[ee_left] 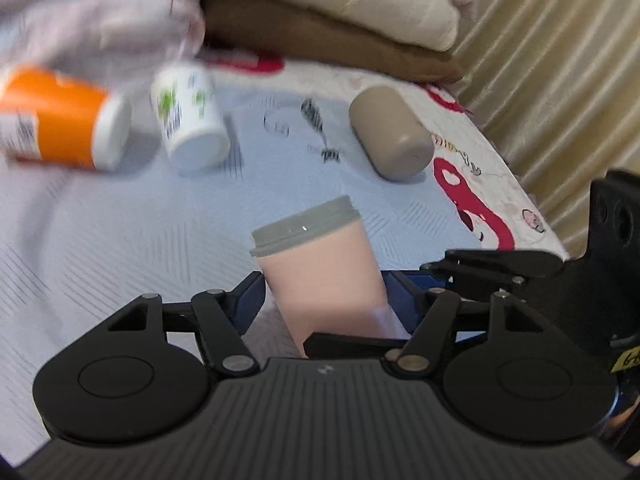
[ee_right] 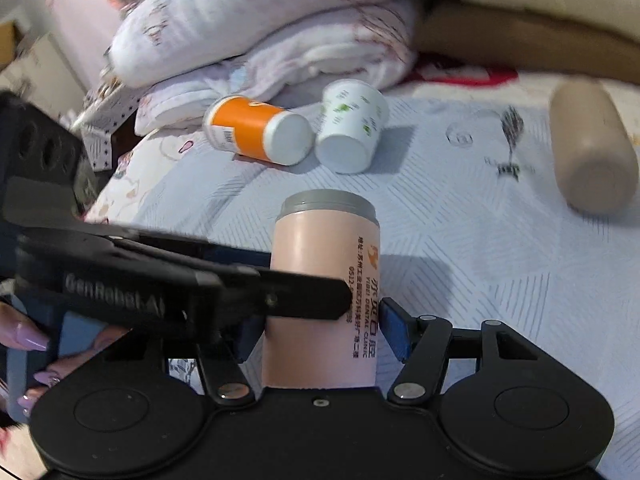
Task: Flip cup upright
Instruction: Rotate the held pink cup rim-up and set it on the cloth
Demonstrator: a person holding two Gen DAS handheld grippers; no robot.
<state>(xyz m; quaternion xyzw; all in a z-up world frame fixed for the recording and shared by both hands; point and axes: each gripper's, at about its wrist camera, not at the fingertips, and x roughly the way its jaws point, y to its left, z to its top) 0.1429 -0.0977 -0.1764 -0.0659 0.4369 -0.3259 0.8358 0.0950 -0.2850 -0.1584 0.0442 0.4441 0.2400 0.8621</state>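
Four cups show on the bed. The pink cup point(ee_right: 324, 292) with the grey lid point(ee_right: 327, 203) is closest, and it sits between the blue pads of both grippers. The right gripper point(ee_right: 322, 328) has a pad on each side of the pink cup and pinches it. The left gripper point(ee_left: 324, 300) also has its pads pressed to the cup's sides, so it grips the cup too. In the right wrist view the left gripper's black finger point(ee_right: 304, 300) crosses in front of the cup. The cup's lid end points away from both cameras.

The orange cup point(ee_right: 256, 132) lies on its side, far back on the left. The white cup with green marks point(ee_right: 352, 128) lies just beside it, and the two look like they touch. The tan cup point(ee_right: 592, 148) lies on its side, well apart on the right, near the bed's edge point(ee_left: 516, 176). A striped curtain point(ee_left: 560, 60) hangs past that edge.

The pale blue sheet point(ee_right: 460, 248) is bare between the pink cup and the other cups. Folded blankets point(ee_right: 272, 28) are piled at the back.
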